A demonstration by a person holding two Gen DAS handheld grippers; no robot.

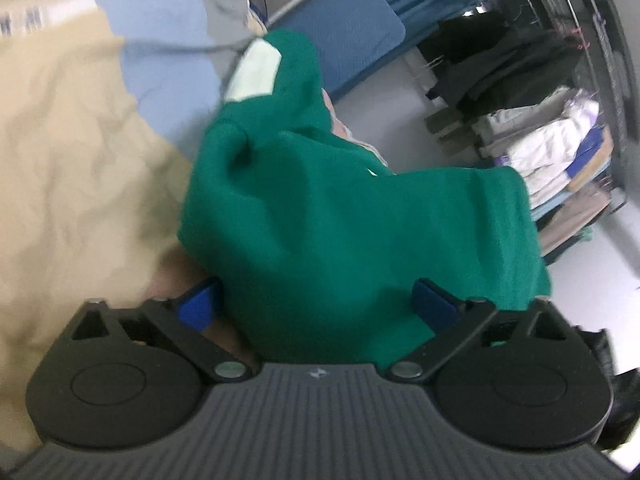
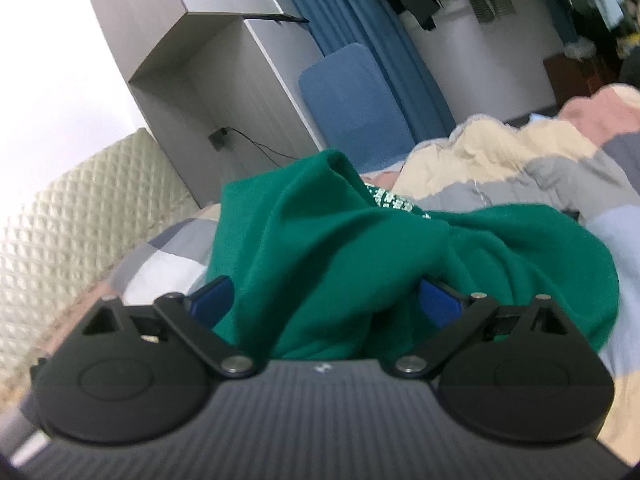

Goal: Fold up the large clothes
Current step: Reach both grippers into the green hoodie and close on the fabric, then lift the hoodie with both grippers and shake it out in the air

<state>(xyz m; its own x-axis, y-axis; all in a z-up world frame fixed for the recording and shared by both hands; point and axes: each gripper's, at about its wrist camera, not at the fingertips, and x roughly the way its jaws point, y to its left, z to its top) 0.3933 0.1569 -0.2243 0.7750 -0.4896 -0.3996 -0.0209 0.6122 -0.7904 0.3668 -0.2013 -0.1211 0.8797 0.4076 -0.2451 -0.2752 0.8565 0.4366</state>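
Green garment (image 1: pixel 340 220) fills the middle of both wrist views, a bunched sweatshirt-like heap lying on a bed. In the left wrist view we see the left gripper (image 1: pixel 320 300) at the bottom of the frame, its 2 blue fingers (image 1: pixel 198 300) spread wide with green cloth bulging between them; the pads do not visibly press on the fabric. In the right wrist view the right gripper (image 2: pixel 324 300) sits the same way at the bottom, jaws wide, with folds of the garment draped between and partly over the right-hand finger; we cannot tell whether the pads touch it.

Beyond the left gripper, a pale patch (image 1: pixel 254 70) shows on the garment near the upper middle of the frame, and a beige and light-blue quilt (image 1: pixel 72 160) covers the left side. At the far right stands a rack of stacked folded clothes (image 1: pixel 560 160).

Beyond the right gripper, a white printed pattern (image 2: pixel 394 202) shows among the green folds. The checked bedding (image 2: pixel 540 152) runs to the right, a quilted headboard (image 2: pixel 80 208) sits at left, and a grey cabinet (image 2: pixel 208 80), a blue board (image 2: pixel 352 92) and a blue curtain (image 2: pixel 360 8) stand behind.
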